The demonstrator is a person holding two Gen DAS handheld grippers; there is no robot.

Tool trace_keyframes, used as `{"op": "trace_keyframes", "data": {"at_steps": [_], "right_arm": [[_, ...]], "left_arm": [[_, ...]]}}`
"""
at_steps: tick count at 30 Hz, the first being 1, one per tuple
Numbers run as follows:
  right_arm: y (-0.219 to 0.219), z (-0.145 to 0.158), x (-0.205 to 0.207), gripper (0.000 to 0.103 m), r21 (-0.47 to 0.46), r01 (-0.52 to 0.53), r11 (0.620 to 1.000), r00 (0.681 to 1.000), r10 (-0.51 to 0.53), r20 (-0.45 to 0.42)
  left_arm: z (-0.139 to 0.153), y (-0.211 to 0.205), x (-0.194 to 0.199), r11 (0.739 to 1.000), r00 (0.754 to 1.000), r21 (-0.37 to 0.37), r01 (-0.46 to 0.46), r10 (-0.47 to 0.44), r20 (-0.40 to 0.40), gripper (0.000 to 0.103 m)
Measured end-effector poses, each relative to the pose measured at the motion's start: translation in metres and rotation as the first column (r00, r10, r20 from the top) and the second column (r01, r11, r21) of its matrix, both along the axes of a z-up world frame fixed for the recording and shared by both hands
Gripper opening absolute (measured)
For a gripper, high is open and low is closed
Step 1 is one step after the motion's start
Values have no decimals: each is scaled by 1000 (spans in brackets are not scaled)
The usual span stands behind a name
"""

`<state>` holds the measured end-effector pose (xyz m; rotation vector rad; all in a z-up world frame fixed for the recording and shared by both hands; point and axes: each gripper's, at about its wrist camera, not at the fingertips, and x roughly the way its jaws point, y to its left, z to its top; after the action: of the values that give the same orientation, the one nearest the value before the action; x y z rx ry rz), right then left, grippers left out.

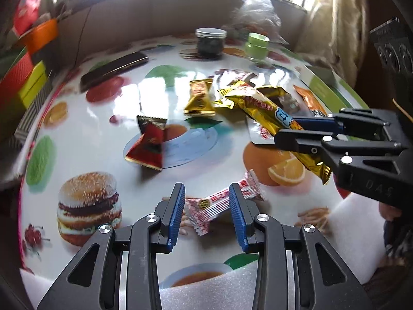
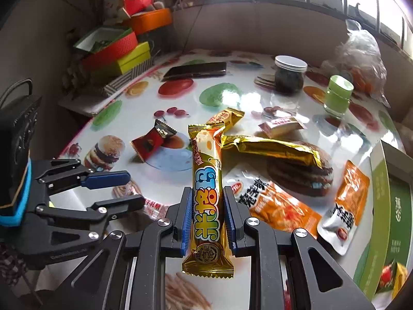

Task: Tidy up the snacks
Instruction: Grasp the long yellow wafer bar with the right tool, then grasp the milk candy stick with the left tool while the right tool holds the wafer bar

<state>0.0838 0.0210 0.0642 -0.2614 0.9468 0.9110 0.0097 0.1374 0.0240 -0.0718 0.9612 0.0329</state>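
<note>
Right wrist view, right gripper (image 2: 207,208) angled down, clamping gold snack bar (image 2: 206,180), left gripper (image 1: 206,213) straddling white wrapper (image 1: 219,204)

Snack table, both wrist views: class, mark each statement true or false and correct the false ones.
1. The right tongs are shut on the long gold snack bar. True.
2. The red wrapped candy is held by the left tongs. False: it lies on the table, apart from them.
3. The dark jar has its lid on. True.
4. The pink-and-white packet lies beside the green bottle. False: it lies between the left tongs' fingers, far from the bottle.
</note>
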Motion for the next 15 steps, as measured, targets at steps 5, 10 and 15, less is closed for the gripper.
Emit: {"op": "trace_keyframes", "data": {"at_steps": [5, 10, 15], "right_arm": [[-11, 2, -2, 22, 16, 24, 1000, 1000, -24, -10], [-17, 2, -4, 22, 24, 42, 999, 999, -41, -20], [-21, 2, -5, 22, 26, 48, 999, 999, -47, -25]], "left_arm": [[0, -10, -1, 998, 999, 36, 49, -49, -8, 38], [-2, -19, 0, 991, 996, 102, 87, -86, -21, 56], [-10, -20, 9, 985, 995, 147, 92, -86, -50, 56]]}}
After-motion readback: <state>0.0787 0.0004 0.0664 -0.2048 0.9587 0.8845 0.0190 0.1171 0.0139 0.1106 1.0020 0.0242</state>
